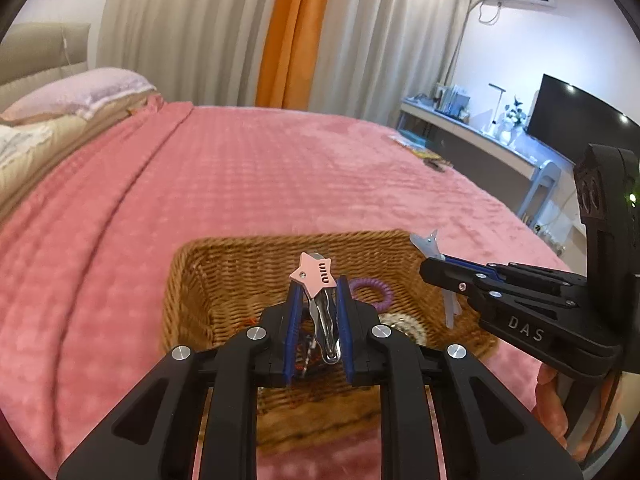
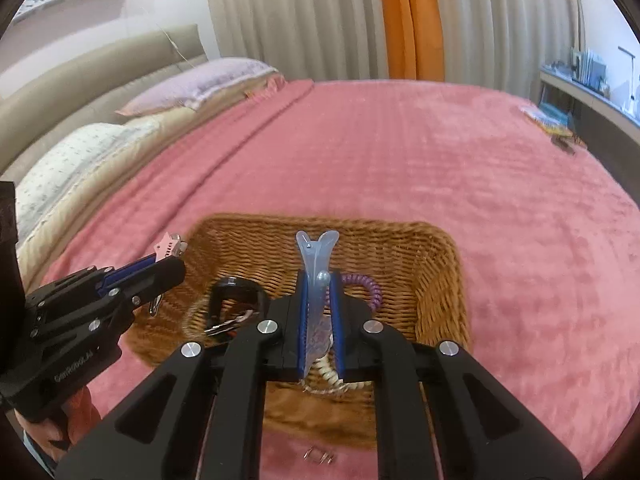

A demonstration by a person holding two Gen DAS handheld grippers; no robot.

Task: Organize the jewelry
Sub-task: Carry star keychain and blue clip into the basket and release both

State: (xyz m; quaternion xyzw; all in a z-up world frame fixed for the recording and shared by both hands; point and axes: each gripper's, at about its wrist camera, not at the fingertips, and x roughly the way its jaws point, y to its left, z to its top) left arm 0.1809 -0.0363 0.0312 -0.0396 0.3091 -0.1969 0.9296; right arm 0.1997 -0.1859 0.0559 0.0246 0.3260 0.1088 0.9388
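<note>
My left gripper (image 1: 317, 286) is shut on a pink star hair clip (image 1: 314, 276) with a silver metal shank, held above the wicker basket (image 1: 208, 264). My right gripper (image 2: 320, 280) is shut on a pale blue translucent hair clip (image 2: 316, 252), also above the basket (image 2: 436, 280). Each gripper shows in the other's view: the right (image 1: 430, 262) with the blue clip (image 1: 426, 242), the left (image 2: 176, 256) with the star clip (image 2: 166, 246). In the basket lie a purple coil hair tie (image 2: 370, 284), a cream coil tie (image 2: 330, 376) and a black ring-shaped item (image 2: 240, 292).
The basket sits on a pink blanket (image 1: 240, 168) covering a bed, pillows (image 2: 200, 84) at the head. A small metal clip (image 2: 318, 456) lies on the blanket before the basket. Loose items (image 2: 552, 124) lie at the bed's far corner. A desk with a monitor (image 1: 576, 120) stands to the right.
</note>
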